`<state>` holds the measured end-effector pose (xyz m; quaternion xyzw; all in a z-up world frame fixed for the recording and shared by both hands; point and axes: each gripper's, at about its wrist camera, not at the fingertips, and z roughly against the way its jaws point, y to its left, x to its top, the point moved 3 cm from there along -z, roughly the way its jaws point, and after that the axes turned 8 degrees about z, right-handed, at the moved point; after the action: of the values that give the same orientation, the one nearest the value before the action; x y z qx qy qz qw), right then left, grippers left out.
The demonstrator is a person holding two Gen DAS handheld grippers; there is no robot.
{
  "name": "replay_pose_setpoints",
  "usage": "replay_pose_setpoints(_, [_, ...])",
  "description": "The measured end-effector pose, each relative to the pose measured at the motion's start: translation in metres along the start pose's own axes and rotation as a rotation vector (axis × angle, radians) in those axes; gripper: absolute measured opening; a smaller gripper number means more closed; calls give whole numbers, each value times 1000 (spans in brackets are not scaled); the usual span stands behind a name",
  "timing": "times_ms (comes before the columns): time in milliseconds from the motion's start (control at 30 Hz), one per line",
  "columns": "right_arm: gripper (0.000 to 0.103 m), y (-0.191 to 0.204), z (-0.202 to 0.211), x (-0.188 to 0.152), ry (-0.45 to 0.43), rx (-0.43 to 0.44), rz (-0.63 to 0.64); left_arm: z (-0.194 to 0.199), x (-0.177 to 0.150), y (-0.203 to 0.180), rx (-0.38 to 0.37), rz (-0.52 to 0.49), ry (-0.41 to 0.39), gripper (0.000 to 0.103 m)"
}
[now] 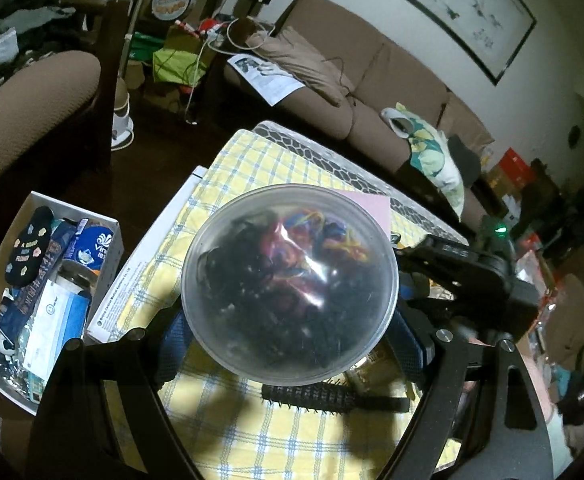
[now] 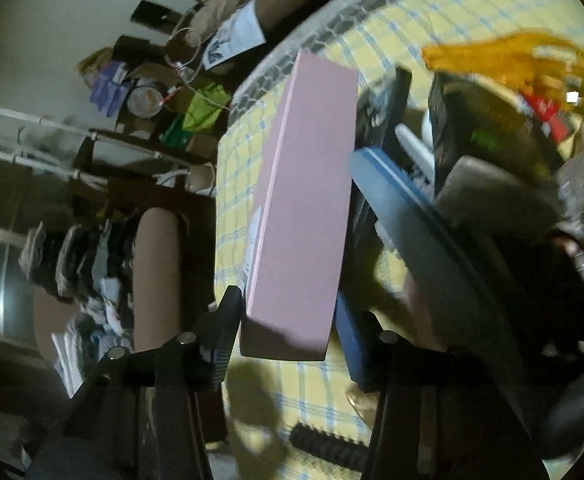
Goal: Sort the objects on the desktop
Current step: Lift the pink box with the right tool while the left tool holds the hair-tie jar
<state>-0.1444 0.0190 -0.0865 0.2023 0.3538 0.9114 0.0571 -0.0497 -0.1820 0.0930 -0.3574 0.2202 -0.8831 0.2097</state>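
Note:
In the left wrist view my left gripper point(image 1: 288, 332) is shut on a clear round plastic tub point(image 1: 290, 280) full of dark and coloured hair ties, held above the yellow checked tablecloth point(image 1: 252, 432). A black hairbrush point(image 1: 332, 396) lies on the cloth below it. In the right wrist view my right gripper point(image 2: 284, 340) is shut on a long pink box point(image 2: 304, 208), lifted off the cloth point(image 2: 236, 168) and tilted. The pink box corner also shows behind the tub in the left wrist view point(image 1: 372, 204).
A white box point(image 1: 48, 296) of mixed items sits left of the table. A flat white carton point(image 1: 152, 256) lies along the table's left edge. A brown sofa point(image 1: 352, 80) stands behind. In the right wrist view a yellow bag point(image 2: 508, 60), dark items and a hairbrush point(image 2: 328, 444) crowd the table.

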Motion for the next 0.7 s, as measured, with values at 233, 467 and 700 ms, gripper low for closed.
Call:
replay_pose_setpoints(233, [42,37,60,-9,52,-85,232,1,-4,-1,-15,-8,24,84])
replay_pose_setpoints(467, [42,101,97,-46,115,-352,674,2,-6,2,-26,-1,45,84])
replay_pose_setpoints(700, [54,106,49,-153,246,-444,958,-9,-23,30,21,14,147,84])
